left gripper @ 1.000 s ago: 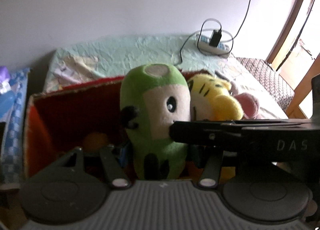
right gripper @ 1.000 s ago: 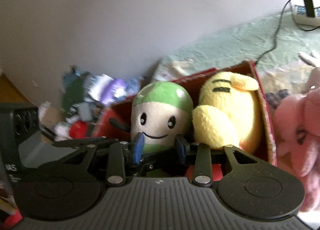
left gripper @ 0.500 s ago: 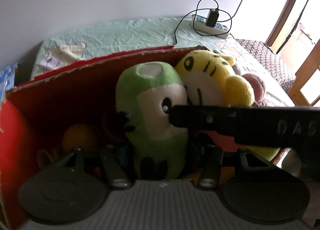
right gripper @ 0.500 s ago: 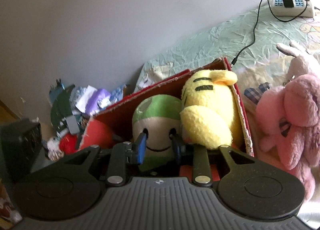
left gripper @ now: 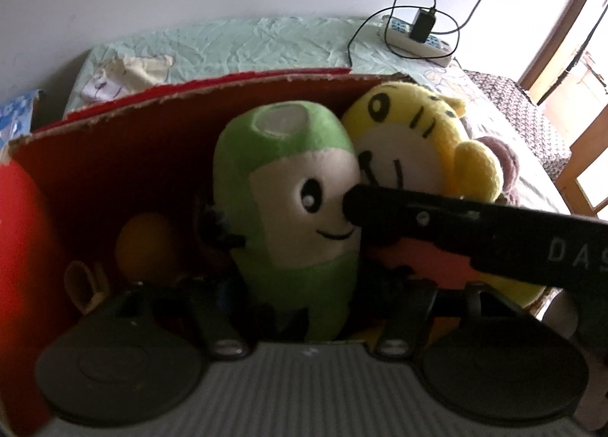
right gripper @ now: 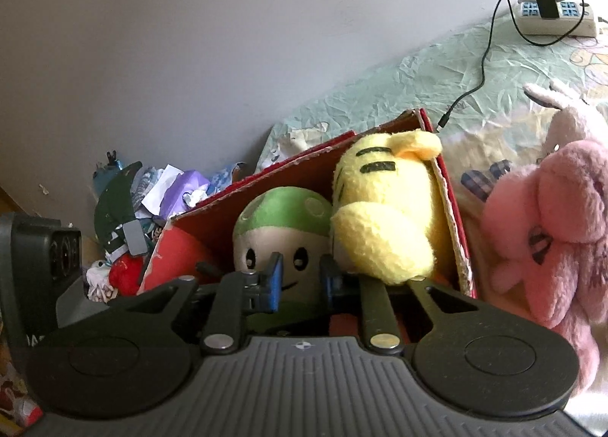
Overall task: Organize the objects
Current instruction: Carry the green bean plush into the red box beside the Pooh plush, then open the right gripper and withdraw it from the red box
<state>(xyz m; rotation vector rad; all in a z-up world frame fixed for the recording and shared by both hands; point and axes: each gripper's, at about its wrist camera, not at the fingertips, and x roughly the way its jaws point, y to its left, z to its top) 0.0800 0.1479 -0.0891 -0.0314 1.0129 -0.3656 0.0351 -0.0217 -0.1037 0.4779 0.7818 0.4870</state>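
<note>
Right gripper [right gripper: 298,281] clamping green plush [left gripper: 292,216] (marked "DAS"), left gripper's opening unclear

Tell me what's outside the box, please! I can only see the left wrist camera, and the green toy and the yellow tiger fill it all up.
Observer: A fluffy pink bunny sits on the bed just outside the red box, on the yellow tiger's side.
Operator: What's the black bar poking the green toy?
Observer: That's the right gripper. Its blue fingers sit on either side of the green toy's smile and seem to pinch it.
Operator: Is anything on the box's other side?
Observer: A messy pile with a purple packet lies by the wall.
</note>
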